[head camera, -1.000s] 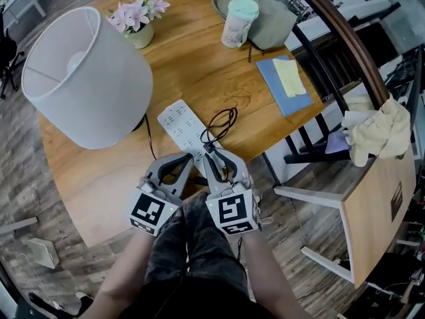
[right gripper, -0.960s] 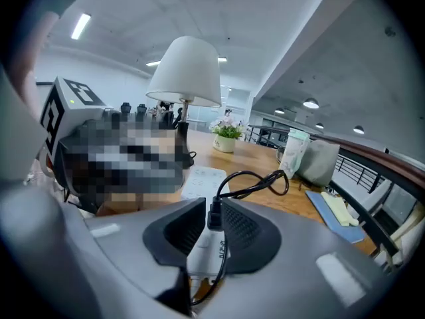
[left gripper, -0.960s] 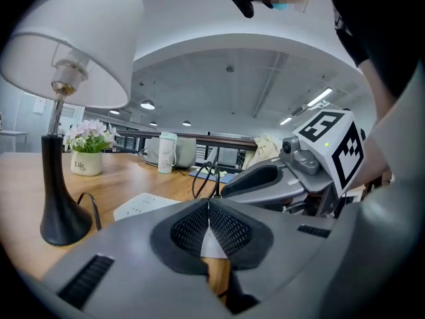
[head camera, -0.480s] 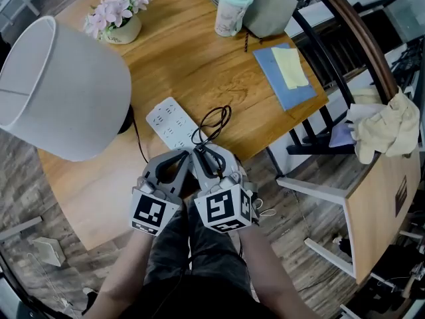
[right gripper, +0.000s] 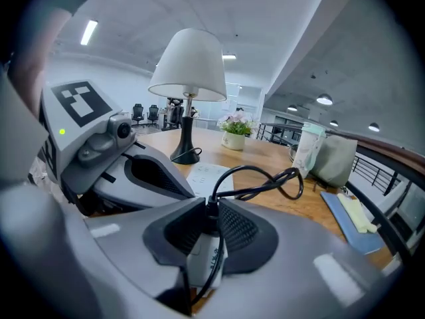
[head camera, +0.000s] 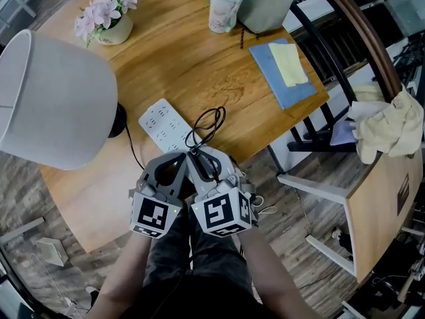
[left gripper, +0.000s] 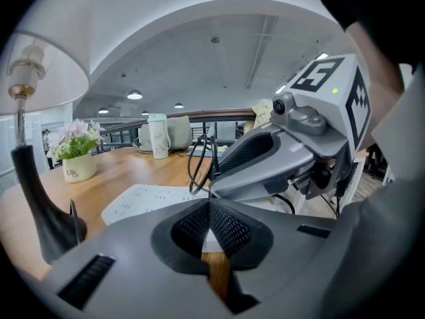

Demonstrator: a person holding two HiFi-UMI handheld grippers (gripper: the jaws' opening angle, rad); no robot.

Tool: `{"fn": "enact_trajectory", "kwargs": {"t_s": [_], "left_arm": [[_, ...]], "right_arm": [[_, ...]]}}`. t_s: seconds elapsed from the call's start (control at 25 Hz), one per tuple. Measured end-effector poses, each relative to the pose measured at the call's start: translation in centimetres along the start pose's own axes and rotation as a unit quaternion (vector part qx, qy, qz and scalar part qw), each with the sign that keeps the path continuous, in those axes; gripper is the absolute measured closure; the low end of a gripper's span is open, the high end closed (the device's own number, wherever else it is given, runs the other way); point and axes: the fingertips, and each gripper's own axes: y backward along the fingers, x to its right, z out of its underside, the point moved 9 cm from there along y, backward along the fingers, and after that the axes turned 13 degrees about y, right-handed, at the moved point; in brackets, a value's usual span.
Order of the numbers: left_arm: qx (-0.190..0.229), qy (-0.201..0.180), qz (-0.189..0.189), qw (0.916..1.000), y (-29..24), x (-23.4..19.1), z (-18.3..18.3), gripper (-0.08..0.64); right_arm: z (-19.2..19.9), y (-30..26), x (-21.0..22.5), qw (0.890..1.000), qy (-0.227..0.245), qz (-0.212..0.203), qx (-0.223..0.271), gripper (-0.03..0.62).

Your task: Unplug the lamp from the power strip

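A lamp with a white shade (head camera: 53,105) stands at the table's left, its thin black cord running toward the white power strip (head camera: 161,123). My right gripper (head camera: 199,159) is shut on a white plug (right gripper: 207,258), from which a black cable (right gripper: 265,181) loops forward over the table. The strip (right gripper: 206,173) lies just beyond and left of the plug. Whether the prongs touch it is hidden. My left gripper (head camera: 184,159) sits close beside the right one. Its pads meet over the strip's near end (left gripper: 149,198), with nothing visibly between them.
A flower pot (head camera: 106,22) stands at the far left, with a mint-lidded cup (head camera: 224,4) and a grey bag (head camera: 272,2) at the far side. A blue notebook (head camera: 284,72) lies at the right edge. A dark chair (head camera: 319,145) and a cabinet with a cream cloth (head camera: 388,128) stand to the right.
The head view has shifted, so the table sits further left in the picture. Both grippers stay side by side at the strip's near end, the right one still holding the plug.
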Motion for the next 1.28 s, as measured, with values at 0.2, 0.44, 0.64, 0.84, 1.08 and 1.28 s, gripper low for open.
{"fn": "enact_trajectory", "kwargs": {"t_s": [0.2,0.44,0.64,0.84,1.08,1.28], "left_arm": [[-0.005,0.004,-0.008,0.9999,0.0,0.1,0.0,0.563],[-0.015,0.011,-0.016,0.9997,-0.1,0.4,0.0,0.563],[-0.019,0.016,-0.016,0.9996,-0.2,0.4,0.0,0.563],[-0.023,0.024,-0.013,0.9994,-0.3,0.3,-0.2,0.563],[-0.037,0.034,-0.015,0.9986,-0.3,0.2,-0.4,0.565],[-0.040,0.036,-0.012,0.9985,-0.3,0.2,-0.4,0.565]], "right_arm": [[0.6,0.0,1.2,0.991,-0.127,-0.026,0.023,0.523],[-0.4,0.1,0.1,0.999,0.033,-0.005,-0.026,0.523],[0.3,0.1,0.9,0.999,-0.031,-0.030,-0.005,0.523],[1.2,0.0,2.2,0.985,-0.167,-0.045,0.015,0.525],[-0.7,0.1,0.3,0.999,0.019,-0.012,-0.031,0.526],[-0.3,0.3,0.6,1.000,-0.017,-0.009,-0.013,0.526]]}}
